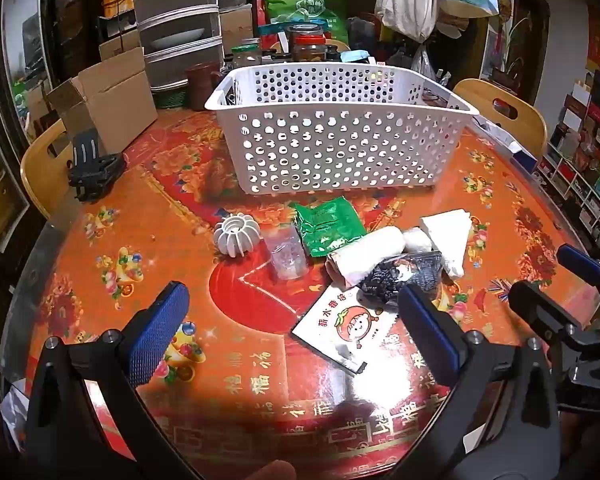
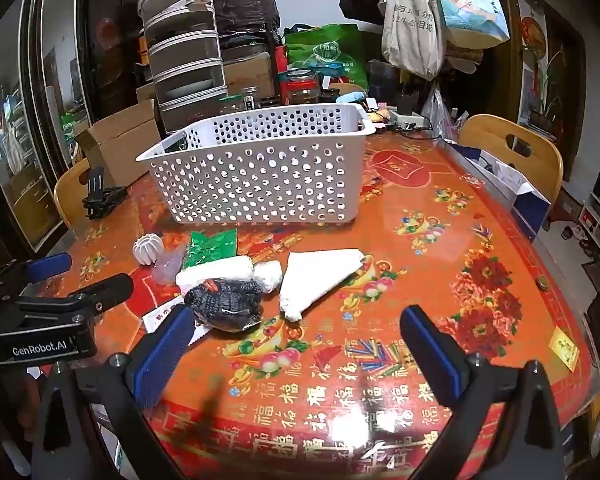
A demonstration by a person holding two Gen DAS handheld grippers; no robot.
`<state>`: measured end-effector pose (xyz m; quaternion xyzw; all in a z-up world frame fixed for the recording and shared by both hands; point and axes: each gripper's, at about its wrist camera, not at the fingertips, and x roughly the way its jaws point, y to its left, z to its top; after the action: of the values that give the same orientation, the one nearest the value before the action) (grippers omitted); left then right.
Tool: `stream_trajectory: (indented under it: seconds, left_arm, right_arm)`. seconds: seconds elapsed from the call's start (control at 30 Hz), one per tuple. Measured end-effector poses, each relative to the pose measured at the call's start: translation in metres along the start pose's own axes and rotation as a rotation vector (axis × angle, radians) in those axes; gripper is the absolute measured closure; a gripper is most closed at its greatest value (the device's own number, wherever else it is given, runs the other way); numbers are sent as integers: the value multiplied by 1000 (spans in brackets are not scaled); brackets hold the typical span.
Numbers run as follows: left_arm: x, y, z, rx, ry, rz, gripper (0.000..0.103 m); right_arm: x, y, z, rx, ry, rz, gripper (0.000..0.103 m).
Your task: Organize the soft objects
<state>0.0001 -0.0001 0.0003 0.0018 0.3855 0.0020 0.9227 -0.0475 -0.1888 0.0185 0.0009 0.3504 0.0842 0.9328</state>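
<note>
Before the basket [image 1: 340, 148], we hold both grippers, left [image 1: 296, 316] and right [image 2: 296, 344], spread wide and empty, ready for the pile [image 2: 236, 284].

Both tongs stand wide apart with nothing between their pads. Ahead of the left tongs [image 1: 296, 320] bare tabletop [image 1: 140, 216] runs to a white ribbed ornament [image 1: 236, 236] and a clear plastic cup [image 1: 287, 254]; just inside its right pad lie a cartoon-printed packet [image 1: 340, 332] and a black bundle [image 1: 400, 276]. Ahead of the right tongs [image 2: 296, 332] and off to their right the cloth lies open. Near its left pad sit the bundle, a rolled white towel [image 2: 216, 272] and a folded white cloth [image 2: 320, 280]. Beyond stands a white perforated basket [image 2: 252, 176], top open, walling off the cluttered far edge.
</note>
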Motion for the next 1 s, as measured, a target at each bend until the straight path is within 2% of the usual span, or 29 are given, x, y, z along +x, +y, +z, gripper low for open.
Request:
stream_trajectory:
  seconds: [0.33,0.37,1.0]
  left_arm:
    - [-3,-1,-2,-2,-9,25,0]
    - [0,0,0,2,-6,4,0]
    - [-3,-3,-1,-3,-10,-4,0]
  right_arm:
    - [2,4,0,1,2,4,1]
    - [2,4,-1,1,1,3,1]
    - [-3,-2,1,8,-2,6,1]
